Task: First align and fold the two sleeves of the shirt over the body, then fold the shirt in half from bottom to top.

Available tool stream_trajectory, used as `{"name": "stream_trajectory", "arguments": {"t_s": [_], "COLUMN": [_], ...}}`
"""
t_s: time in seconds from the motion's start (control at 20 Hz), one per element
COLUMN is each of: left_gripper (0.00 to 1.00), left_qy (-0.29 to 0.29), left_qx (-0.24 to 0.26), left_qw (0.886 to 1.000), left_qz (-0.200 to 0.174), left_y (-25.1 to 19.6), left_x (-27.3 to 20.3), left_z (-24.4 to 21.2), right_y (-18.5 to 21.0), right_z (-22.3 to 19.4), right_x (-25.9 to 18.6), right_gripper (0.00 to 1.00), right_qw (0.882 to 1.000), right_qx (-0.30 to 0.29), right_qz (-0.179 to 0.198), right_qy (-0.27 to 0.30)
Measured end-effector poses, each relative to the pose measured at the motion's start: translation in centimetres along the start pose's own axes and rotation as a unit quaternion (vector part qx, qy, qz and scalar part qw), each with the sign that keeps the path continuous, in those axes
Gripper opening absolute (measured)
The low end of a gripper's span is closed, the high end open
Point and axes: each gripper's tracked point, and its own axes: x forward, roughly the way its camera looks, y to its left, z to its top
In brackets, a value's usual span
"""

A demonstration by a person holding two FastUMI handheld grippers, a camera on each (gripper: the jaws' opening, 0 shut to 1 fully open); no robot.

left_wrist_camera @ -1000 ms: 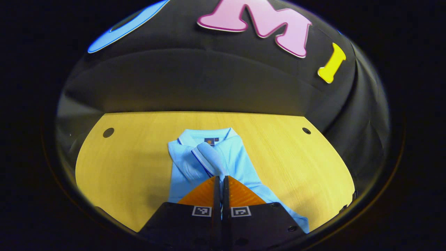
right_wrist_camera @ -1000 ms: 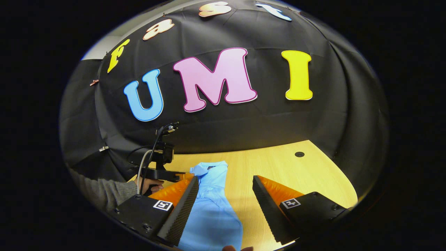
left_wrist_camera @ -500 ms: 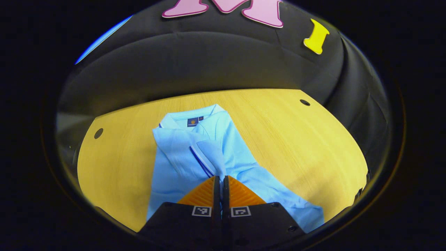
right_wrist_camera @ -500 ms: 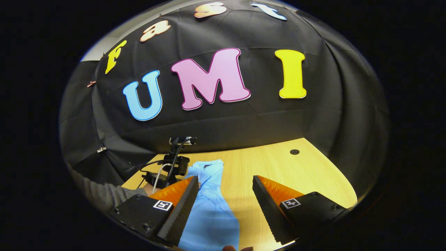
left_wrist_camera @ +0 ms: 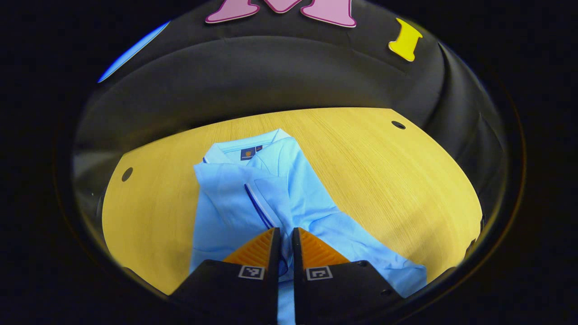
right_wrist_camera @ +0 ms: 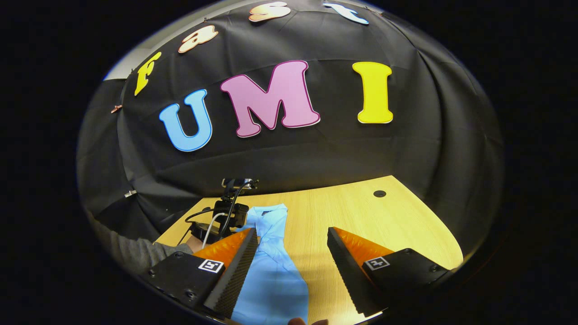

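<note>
Left tool (left_wrist_camera: 285, 234) sits low over the shirt (left_wrist_camera: 289, 198), fingers a narrow slit apart, cloth between them; right tool (right_wrist_camera: 292, 253) hovers near, spread wide, above the counter (right_wrist_camera: 361, 216).

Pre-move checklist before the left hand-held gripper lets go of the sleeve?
1. Sleeve lies over the shirt body: ok.
2. Left hand-held gripper release: fingers stand a narrow gap apart with cloth between; whether they press it, cannot tell.
3. Right hand-held gripper free: ok, open, nothing between its fingers.
4. Other sleeve folded over: cannot tell.
5. Shirt flat: not ok, wrinkles near the left gripper's fingers.
6. Shirt on the table, bare wood around the collar: ok.
</note>
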Motion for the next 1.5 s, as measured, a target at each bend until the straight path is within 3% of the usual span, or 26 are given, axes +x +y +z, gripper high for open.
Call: {"name": "stream_trajectory", "arguments": {"t_s": [0.1, 0.15, 0.2, 0.35, 0.4, 0.5, 0.6, 0.7, 0.8, 1.05, 1.2, 1.5], "left_gripper": [0.3, 0.3, 0.42, 0.61, 0.77, 0.84, 0.84, 0.94, 0.96, 0.96, 0.97, 0.97], "left_qy": [-0.002, -0.005, -0.009, -0.013, -0.013, -0.017, -0.026, -0.032, -0.05, -0.114, -0.132, -0.089], "left_qx": [0.004, 0.009, 0.015, 0.024, 0.025, 0.027, 0.026, 0.03, 0.033, 0.016, 0.006, -0.017], "left_qw": [1.0, 1.0, 1.0, 1.0, 1.0, 0.999, 0.999, 0.999, 0.998, 0.992, 0.99, 0.994], "left_qz": [0.006, 0.01, 0.014, 0.011, 0.011, 0.015, 0.015, 0.024, 0.036, 0.046, 0.053, 0.063], "left_y": [-0.1, -0.1, -0.1, -0.8, -0.8, -0.9, -1.0, -0.7, -0.2, 1.1, 2.3, 4.0], "left_x": [-0.1, -0.2, -0.3, -0.4, -0.3, -0.4, -0.5, -1.0, -2.4, -10.6, -16.1, -23.4], "left_z": [-0.1, 0.0, 0.1, 0.1, 0.1, 0.2, 0.5, 0.6, 1.1, 1.6, -0.6, -9.6], "right_y": [0.0, 0.0, -0.1, -0.1, -0.2, -0.5, -0.7, -0.7, -0.6, 0.3, 0.5, -0.4], "right_z": [0.1, 0.1, 0.1, 0.3, 0.1, -0.1, 0.0, 0.1, 0.0, -0.1, -1.6, -7.8], "right_x": [-0.2, -0.3, -0.3, -0.5, -0.8, -1.6, -1.7, -1.4, -1.4, -1.9, -2.8, -4.8], "right_gripper": [0.96, 0.96, 0.97, 0.97, 0.97, 0.96, 0.96, 0.96, 0.96, 0.98, 0.98, 0.98], "right_qw": [1.0, 1.0, 1.0, 1.0, 1.0, 1.0, 1.0, 1.0, 1.0, 1.0, 0.999, 0.994], "right_qx": [0.0, 0.0, 0.0, 0.0, 0.0, 0.0, -0.001, -0.001, -0.001, -0.007, -0.015, -0.022], "right_qz": [0.0, 0.0, -0.001, -0.003, -0.003, -0.005, -0.007, -0.008, -0.008, -0.008, -0.014, -0.043], "right_qy": [0.0, 0.001, 0.002, 0.002, 0.003, 0.003, 0.004, 0.005, 0.007, 0.01, 0.029, 0.1]}}
